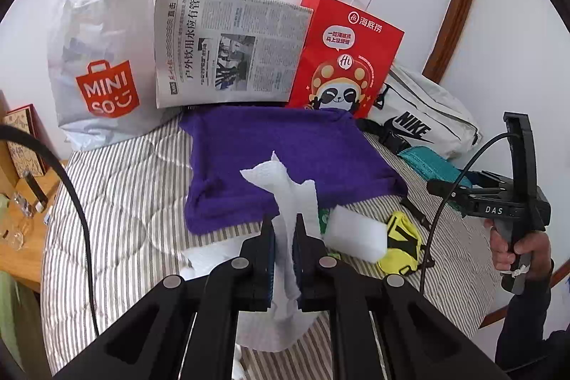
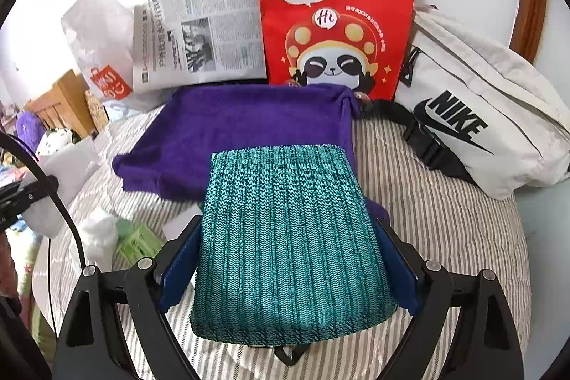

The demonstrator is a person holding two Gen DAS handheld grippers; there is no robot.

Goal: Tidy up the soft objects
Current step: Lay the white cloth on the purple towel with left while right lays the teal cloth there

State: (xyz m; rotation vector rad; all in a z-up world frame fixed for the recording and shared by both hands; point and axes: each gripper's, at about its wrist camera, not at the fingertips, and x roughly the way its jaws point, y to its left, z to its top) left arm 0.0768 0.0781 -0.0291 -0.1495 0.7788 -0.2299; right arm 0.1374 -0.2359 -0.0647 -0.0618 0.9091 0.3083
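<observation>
The left tongs [image 1: 285,237] point slantwise down at the bed, their jaws drawn together and clamped on a white paper towel [image 1: 290,202]. The towel is crumpled into a twisted strip: it runs up between the two pads, its ragged top standing above the tips, and its lower end hangs down below the jaws. Just right of the tips a white foam block [image 1: 356,237] lies on the striped quilt [image 1: 117,202], with a yellow and black pouch [image 1: 400,244] beside it. Beyond them a purple towel [image 1: 281,162] is spread flat.

The right tongs [image 2: 288,230] also tilt down, their jaws standing wide and clamped on a teal knitted pouch [image 2: 288,230]. The pouch is a ribbed, flat rectangle; the blue pads [image 2: 178,269] press its two long sides, and its far end reaches out past the tips, over the near edge of the purple towel [image 2: 231,130]. In the left wrist view a hand [image 1: 513,248] grips the handle of the right tongs at the right edge, held above the quilt.

Farther back, against the white wall, stand a white plastic bag [image 1: 103,59], a folded newspaper [image 1: 228,48] and a red paper bag [image 2: 335,16]. A white waist bag [image 2: 481,123] lies on the quilt to the right.
</observation>
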